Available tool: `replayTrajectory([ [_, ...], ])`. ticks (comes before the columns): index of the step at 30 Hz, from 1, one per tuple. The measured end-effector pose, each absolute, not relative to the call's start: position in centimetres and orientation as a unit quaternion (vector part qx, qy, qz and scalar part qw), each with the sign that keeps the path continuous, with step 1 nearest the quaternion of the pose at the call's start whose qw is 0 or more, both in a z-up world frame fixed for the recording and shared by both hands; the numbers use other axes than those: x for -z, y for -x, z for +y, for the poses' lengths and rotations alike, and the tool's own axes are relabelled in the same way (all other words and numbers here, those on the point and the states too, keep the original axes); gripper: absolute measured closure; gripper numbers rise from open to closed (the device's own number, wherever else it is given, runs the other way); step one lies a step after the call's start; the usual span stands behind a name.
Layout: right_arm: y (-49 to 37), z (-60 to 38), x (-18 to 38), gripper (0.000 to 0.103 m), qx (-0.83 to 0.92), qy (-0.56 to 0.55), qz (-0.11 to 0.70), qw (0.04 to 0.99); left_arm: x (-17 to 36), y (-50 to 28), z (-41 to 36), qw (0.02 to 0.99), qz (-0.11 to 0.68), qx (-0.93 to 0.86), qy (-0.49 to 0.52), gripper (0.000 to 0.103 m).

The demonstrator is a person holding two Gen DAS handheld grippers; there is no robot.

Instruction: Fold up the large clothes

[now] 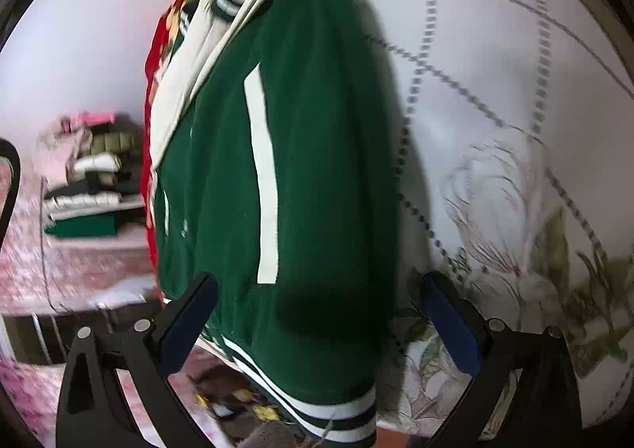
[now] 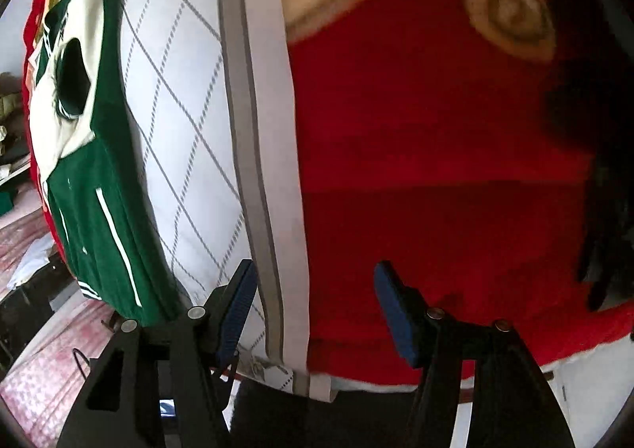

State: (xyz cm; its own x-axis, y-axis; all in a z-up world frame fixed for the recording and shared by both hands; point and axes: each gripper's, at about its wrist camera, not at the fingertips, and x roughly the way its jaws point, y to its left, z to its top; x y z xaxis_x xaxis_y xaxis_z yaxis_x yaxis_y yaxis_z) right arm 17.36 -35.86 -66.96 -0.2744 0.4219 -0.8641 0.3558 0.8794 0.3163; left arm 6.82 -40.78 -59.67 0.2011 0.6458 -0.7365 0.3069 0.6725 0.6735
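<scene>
Left wrist view. Left gripper (image 1: 317,313): jaws wide apart, empty, its blue pads (image 1: 190,325) on either side of the jacket's lower part, not pinching it. Jacket (image 1: 301,170): green, with a white stripe (image 1: 263,186), cream sleeve (image 1: 186,83) and striped hem band (image 1: 317,404). It lies lengthwise on the sheet (image 1: 495,51), a pale quilted cover with a dashed lattice and flower print. The hem is nearest the camera, the collar far up. A red blanket (image 1: 152,99) edges its left side. Beyond, left, a stack (image 1: 91,186) of folded clothes sits on pink bedding (image 1: 35,257).

Handling, as judged: soft, thick knit, fairly heavy for cloth, limp, not slippery, not fragile. The ribbed hem corner or a side seam offers the firmest pinch; a thin single layer may slide.

Right wrist view. Right gripper (image 2: 315,309): jaws apart, empty, hovering over the grey-striped sheet border (image 2: 269,170) and a red cloth (image 2: 436,170) with cream motifs. The jacket (image 2: 95,178) lies well apart at far left, on the lattice sheet (image 2: 178,111).

Hard to tell: both views blur. The jacket's left sleeve and underside are hidden. The dark mass (image 2: 606,131) at right is unidentifiable. Whether the red cloth is the same piece as the blanket cannot be told. Gripper bodies cut off the near edge.
</scene>
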Motion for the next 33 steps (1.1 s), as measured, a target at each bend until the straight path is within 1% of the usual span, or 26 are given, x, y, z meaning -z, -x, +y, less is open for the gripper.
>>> replayTrajectory([
  [7,-20.1,-33.8,67.2,0.040,-0.044,-0.255,0.783,0.565,59.4,-8.3,-37.3,0.672,0.623,-0.164,-0.365,0.000],
  [9,-21.0,-32.9,67.2,0.040,-0.054,-0.267,0.775,0.570,58.8,-9.5,-35.4,0.678,0.626,-0.183,-0.340,0.000],
  [13,-23.8,-30.5,67.8,0.040,-0.092,-0.289,0.747,0.591,57.1,-10.9,-33.7,0.693,0.610,-0.212,-0.321,0.001],
  [14,-24.6,-29.7,68.1,0.040,-0.107,-0.299,0.738,0.596,56.7,-10.9,-33.4,0.699,0.610,-0.211,-0.308,0.011],
  [15,-25.5,-29.0,68.4,0.040,-0.122,-0.310,0.727,0.600,56.3,-11.0,-33.0,0.705,0.612,-0.206,-0.294,0.035],
  [16,-26.4,-28.3,68.7,0.040,-0.138,-0.327,0.715,0.603,55.6,-11.1,-32.5,0.713,0.615,-0.198,-0.274,0.050],
  [17,-27.5,-27.6,69.2,0.040,-0.158,-0.356,0.698,0.601,55.0,-11.1,-32.4,0.721,0.615,-0.188,-0.258,0.076],
  [18,-28.7,-27.6,69.4,0.040,-0.171,-0.379,0.686,0.598,54.5,-11.1,-32.4,0.726,0.614,-0.182,-0.250,0.087],
  [20,-30.5,-26.3,70.2,0.035,-0.204,-0.433,0.654,0.585,53.1,-11.0,-32.2,0.739,0.606,-0.175,-0.235,0.090],
  [21,-31.3,-25.8,70.5,0.027,-0.214,-0.446,0.646,0.581,52.6,-11.0,-32.2,0.743,0.605,-0.172,-0.229,0.091],
  [22,-32.3,-24.9,70.9,0.023,-0.229,-0.461,0.637,0.574,52.1,-11.0,-32.0,0.746,0.604,-0.169,-0.224,0.091],
  [24,-34.0,-23.2,71.6,0.023,-0.249,-0.482,0.628,0.558,51.4,-11.0,-31.6,0.752,0.602,-0.163,-0.212,0.092],
  [26,-35.2,-21.1,72.2,0.023,-0.250,-0.471,0.640,0.553,50.8,-11.2,-31.0,0.759,0.598,-0.160,-0.203,0.093],
  [27,-35.8,-20.1,72.3,0.025,-0.251,-0.466,0.642,0.555,50.6,-11.3,-30.7,0.762,0.597,-0.158,-0.197,0.093],
  [28,-36.1,-19.4,72.2,0.043,-0.239,-0.458,0.643,0.566,50.4,-11.4,-30.1,0.764,0.597,-0.157,-0.187,0.093],
  [30,-37.0,-18.2,72.0,0.067,-0.213,-0.441,0.657,0.572,49.9,-11.5,-29.2,0.767,0.599,-0.154,-0.170,0.094],
  [31,-37.4,-18.3,71.6,0.075,-0.202,-0.442,0.658,0.575,49.6,-11.5,-28.5,0.770,0.599,-0.151,-0.159,0.094],
  [33,-37.5,-17.4,70.0,0.083,-0.193,-0.441,0.654,0.583,48.5,-11.5,-27.3,0.776,0.598,-0.144,-0.137,0.094],
])
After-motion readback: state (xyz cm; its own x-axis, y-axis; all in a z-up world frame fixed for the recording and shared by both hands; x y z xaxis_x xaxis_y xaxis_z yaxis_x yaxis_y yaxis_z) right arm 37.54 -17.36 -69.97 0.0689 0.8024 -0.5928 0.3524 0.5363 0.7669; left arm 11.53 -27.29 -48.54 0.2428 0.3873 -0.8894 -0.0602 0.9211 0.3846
